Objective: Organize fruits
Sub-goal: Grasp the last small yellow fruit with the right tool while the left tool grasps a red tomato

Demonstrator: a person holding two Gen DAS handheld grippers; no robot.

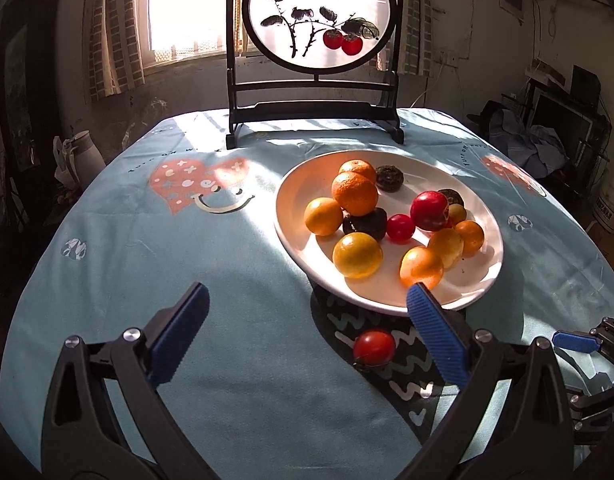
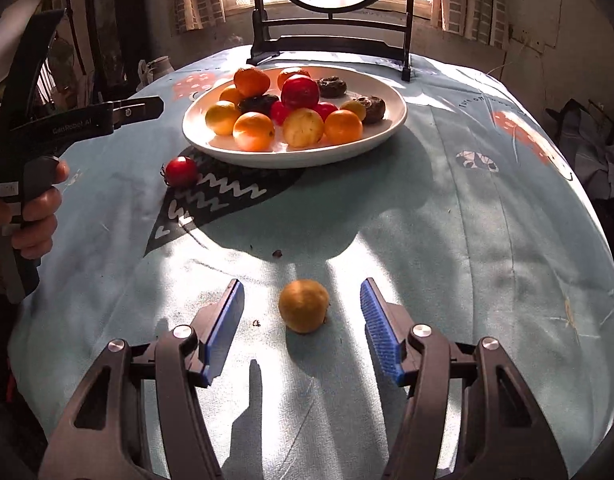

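While the right gripper stands spread, its blue ribbed pads flank a small round yellow-orange fruit on the pale blue tablecloth. Likely light, firm and prone to rolling; squeeze across its widest middle. Beyond, the left gripper, also spread, hovers near a glossy red tomato just beside the white oval plate.

1. Plate: white, oval, far on the table, heaped with oranges, red fruits and dark round pieces.
2. Tomato: red, loose on the cloth just left of the plate's near rim.
3. Yellow fruit: round, alone, near.
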